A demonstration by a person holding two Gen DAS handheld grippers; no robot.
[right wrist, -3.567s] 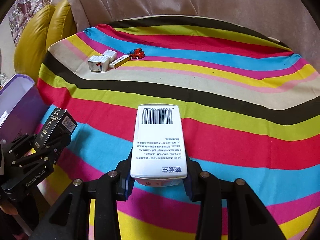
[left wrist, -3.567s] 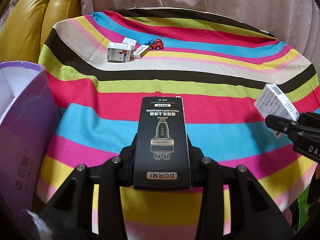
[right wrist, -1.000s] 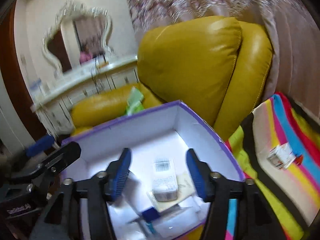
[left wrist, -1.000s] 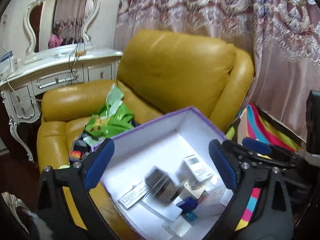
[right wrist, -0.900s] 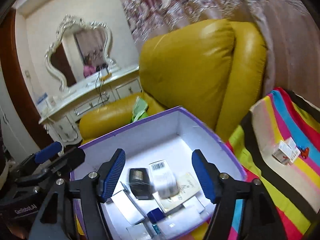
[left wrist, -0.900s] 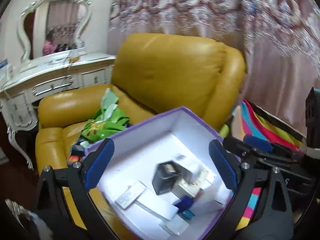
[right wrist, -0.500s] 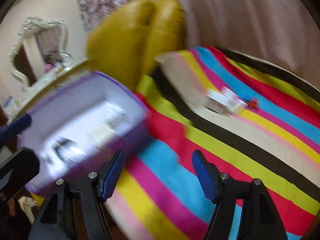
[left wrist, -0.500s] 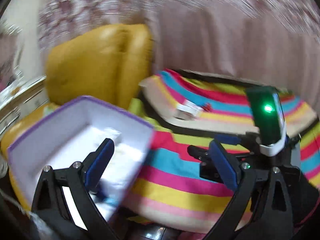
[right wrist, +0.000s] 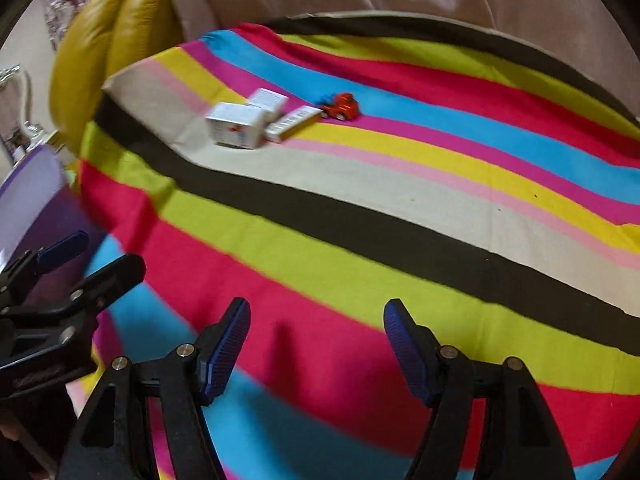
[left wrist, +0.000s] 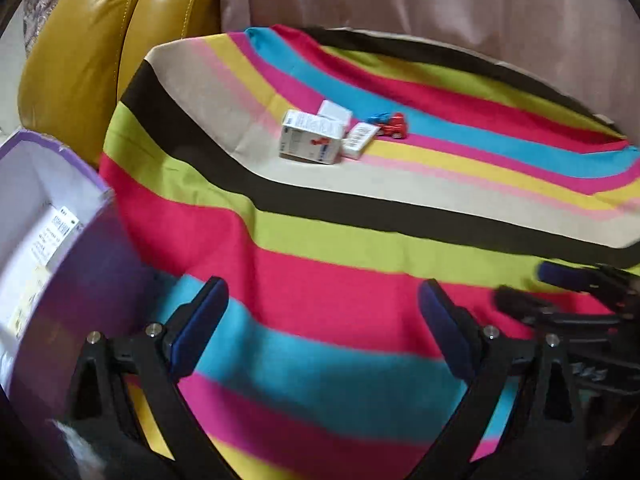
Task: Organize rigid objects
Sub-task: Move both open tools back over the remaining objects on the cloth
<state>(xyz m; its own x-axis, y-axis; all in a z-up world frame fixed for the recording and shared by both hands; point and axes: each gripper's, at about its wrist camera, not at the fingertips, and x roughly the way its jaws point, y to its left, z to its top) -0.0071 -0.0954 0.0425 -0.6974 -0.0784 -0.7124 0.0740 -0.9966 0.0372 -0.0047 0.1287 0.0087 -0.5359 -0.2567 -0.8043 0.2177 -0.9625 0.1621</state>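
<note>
On the striped tablecloth (left wrist: 320, 288) far from me lie a white medicine box (left wrist: 311, 142), a second white box (left wrist: 335, 111) behind it, a slim white box (left wrist: 361, 140) and a small red toy truck (left wrist: 394, 125). The right wrist view shows the same group: the white medicine box (right wrist: 236, 125), the slim box (right wrist: 292, 122) and the toy truck (right wrist: 343, 106). My left gripper (left wrist: 322, 316) is open and empty above the near cloth. My right gripper (right wrist: 316, 340) is open and empty too. The purple box (left wrist: 48, 240) stands at my left with packets inside.
A yellow leather armchair (left wrist: 100, 40) stands behind the table's left corner. A pink curtain (left wrist: 440, 4) hangs behind the table. The other gripper shows at the right edge of the left wrist view (left wrist: 580, 300) and at the left edge of the right wrist view (right wrist: 60, 280).
Both grippers let their boxes go into the purple box, then swung right, back over the striped table. Both are now empty and open.
</note>
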